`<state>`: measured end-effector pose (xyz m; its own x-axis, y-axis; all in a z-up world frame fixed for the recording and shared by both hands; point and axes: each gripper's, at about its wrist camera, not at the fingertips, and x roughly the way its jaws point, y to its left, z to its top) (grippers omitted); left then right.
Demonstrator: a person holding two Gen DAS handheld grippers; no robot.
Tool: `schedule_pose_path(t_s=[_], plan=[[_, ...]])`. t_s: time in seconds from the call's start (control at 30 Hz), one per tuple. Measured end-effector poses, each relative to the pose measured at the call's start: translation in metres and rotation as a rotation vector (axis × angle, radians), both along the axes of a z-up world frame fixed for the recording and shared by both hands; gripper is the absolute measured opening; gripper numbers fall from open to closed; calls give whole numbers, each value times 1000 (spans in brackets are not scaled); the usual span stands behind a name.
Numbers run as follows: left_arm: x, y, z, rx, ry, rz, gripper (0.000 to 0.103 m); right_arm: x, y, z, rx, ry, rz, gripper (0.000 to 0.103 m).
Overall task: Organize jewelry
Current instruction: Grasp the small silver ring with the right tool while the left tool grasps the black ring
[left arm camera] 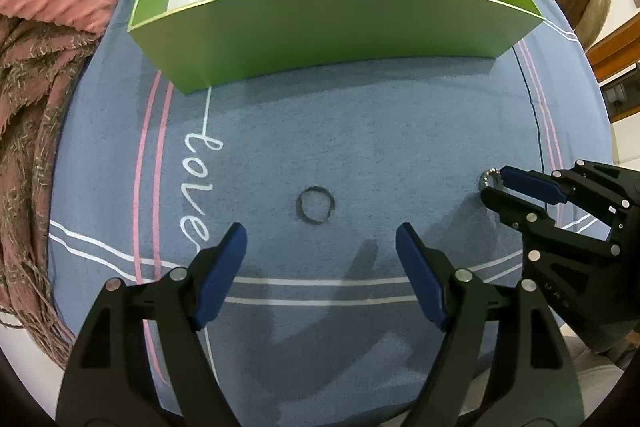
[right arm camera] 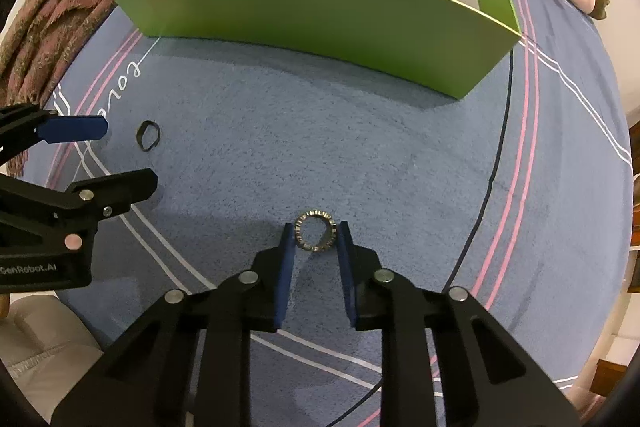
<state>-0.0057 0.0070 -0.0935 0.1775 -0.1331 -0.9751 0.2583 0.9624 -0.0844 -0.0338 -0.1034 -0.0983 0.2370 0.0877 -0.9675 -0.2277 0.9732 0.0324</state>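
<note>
Silver, the studded ring (right arm camera: 315,231) sits pinched between the right gripper (right arm camera: 314,233) fingertips, while the dark ring (left arm camera: 316,205) lies just ahead of the wide-open left gripper (left arm camera: 320,241).

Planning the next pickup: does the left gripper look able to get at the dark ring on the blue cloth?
Probably yes. The left gripper is open, the dark ring lies just ahead of its fingers, and nothing sits between them.
</note>
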Motion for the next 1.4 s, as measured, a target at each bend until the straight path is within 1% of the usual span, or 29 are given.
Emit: schedule_pose_path(t_s=[0.07, 0.17, 0.23, 0.3, 0.4, 0.47, 0.57, 0.6, 0.63, 0.77, 0.8, 0.87, 0.93, 0.97, 1.07, 1.23, 1.4], plan=[[1, 3, 1, 6, -14, -4, 78, 1, -1, 1, 1, -1, 0, 22], [2, 5, 3, 27, -47, -17, 72, 0, -3, 1, 3, 1, -4, 22], [4, 6, 2, 16, -39, -18, 67, -3, -2, 1, 4, 0, -5, 22], [5, 5, 0, 4, -29, -19, 66, -3, -1, 0, 4, 0, -5, 22], [6, 4, -1, 5, -30, -26, 66, -3, -11, 2, 9, 0, -5, 22], [4, 4, -2, 9, -34, -30, 64, -3, -15, 3, 12, 0, -6, 22], [3, 1, -4, 16, -32, -29, 55, -1, -20, 4, 14, 0, -6, 23], [4, 1, -6, 17, -29, -27, 50, -1, -21, 5, 14, -1, -6, 23], [4, 1, -7, 18, -26, -27, 47, -1, -20, 4, 13, -1, -6, 23], [4, -2, -9, 31, -44, -33, 46, -2, -20, 4, 15, -1, -8, 23], [5, -4, -10, 35, -47, -36, 44, -2, -20, 4, 16, -1, -8, 23], [7, -6, -10, 53, -61, -40, 36, 1, -14, 4, 16, -1, -8, 23], [9, -6, -10, 61, -67, -37, 21, 1, -16, 5, 18, -1, -9, 22], [10, -5, -9, 49, -64, -33, 18, 2, -17, 5, 19, -1, -9, 22], [13, 0, -7, 27, -58, -22, 18, 3, -20, 7, 23, -1, -9, 22], [16, 7, -7, 13, -54, -8, 18, 3, -21, 7, 22, -2, -8, 23], [15, 15, -1, -2, -65, 1, 17, 4, -25, 8, 40, 3, -18, 22]])
